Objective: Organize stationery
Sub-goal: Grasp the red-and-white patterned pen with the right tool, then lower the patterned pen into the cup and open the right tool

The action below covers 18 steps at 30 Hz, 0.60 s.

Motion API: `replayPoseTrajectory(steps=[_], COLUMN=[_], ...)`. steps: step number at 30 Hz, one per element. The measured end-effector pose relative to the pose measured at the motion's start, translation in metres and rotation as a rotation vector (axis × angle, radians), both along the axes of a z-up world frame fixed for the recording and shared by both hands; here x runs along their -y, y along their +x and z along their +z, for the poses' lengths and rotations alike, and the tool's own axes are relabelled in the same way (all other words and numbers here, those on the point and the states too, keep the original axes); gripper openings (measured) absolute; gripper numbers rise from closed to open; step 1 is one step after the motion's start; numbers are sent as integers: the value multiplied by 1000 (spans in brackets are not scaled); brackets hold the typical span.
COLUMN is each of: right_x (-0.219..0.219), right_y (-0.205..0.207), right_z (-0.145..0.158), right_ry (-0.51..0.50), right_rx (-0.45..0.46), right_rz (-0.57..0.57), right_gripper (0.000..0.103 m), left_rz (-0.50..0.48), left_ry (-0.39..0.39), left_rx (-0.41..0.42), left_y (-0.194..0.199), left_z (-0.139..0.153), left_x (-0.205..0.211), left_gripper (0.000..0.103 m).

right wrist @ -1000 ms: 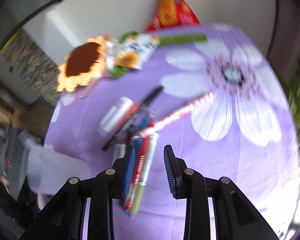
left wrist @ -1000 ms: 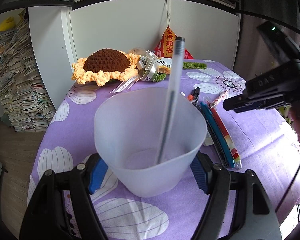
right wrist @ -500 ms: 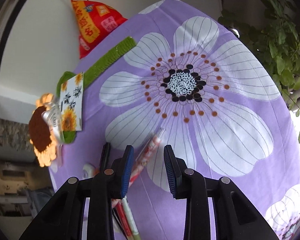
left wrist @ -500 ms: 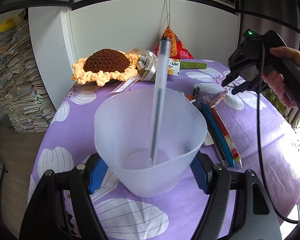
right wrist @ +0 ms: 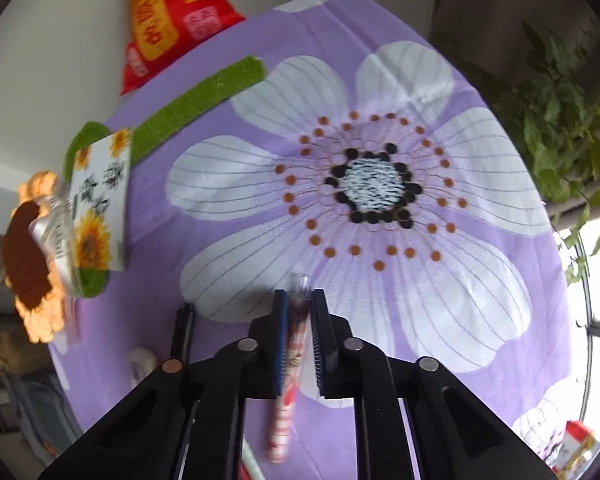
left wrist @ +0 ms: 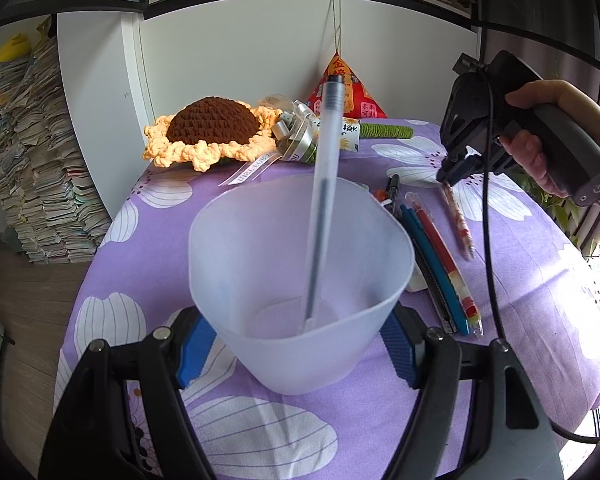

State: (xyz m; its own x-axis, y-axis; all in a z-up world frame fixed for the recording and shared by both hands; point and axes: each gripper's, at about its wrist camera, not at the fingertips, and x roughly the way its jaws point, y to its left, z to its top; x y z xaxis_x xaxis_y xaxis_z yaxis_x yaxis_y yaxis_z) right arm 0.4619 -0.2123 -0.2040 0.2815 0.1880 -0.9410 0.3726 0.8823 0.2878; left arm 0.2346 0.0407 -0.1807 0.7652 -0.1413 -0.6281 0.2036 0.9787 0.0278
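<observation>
My left gripper (left wrist: pixel 300 340) is shut on a frosted plastic cup (left wrist: pixel 300 264) that stands on the purple flowered cloth (left wrist: pixel 540 320). A frosted pen (left wrist: pixel 324 184) leans upright inside the cup. To its right lie a blue pen (left wrist: pixel 432 256), a red pen (left wrist: pixel 448 264), a black marker (left wrist: pixel 392 184) and a red-and-white patterned pen (left wrist: pixel 458 220). My right gripper (right wrist: pixel 299 300) points steeply down, its jaws closing on the patterned pen (right wrist: pixel 292 360), which runs between the pads. The left wrist view shows that gripper (left wrist: pixel 448 176) at the pen's far end, held by a hand (left wrist: pixel 540 140).
A crocheted sunflower (left wrist: pixel 212 128) with a ribbon and card (right wrist: pixel 100 200) lies at the table's back. Behind it hangs a red pyramid-shaped bag (left wrist: pixel 352 92). Stacks of books (left wrist: pixel 32 168) stand left of the table. A leafy plant (right wrist: pixel 560 100) is beyond the right edge.
My right gripper moved away from the pile of pens to the patterned pen, dropped over it and closed its jaws around it. The pen in the cup swung from leaning right to nearly upright.
</observation>
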Motion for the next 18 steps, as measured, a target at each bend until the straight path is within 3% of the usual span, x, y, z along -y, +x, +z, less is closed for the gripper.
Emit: replayPoseTrajectory(steps=[3, 9, 18], right_x=[-7, -13, -47], right_y=[-4, -46, -129], right_z=[8, 51, 130], right_ry=[67, 55, -69], right_rx=[63, 251, 568], right_rz=[64, 172, 314], right_gripper=[11, 11, 11], left_rz=[1, 2, 4], left_ry=[1, 4, 14], left_rx=[0, 1, 0], left_y=[0, 0, 0], left_z=[0, 0, 0], left_x=[0, 1, 1], left_gripper=[72, 72, 72])
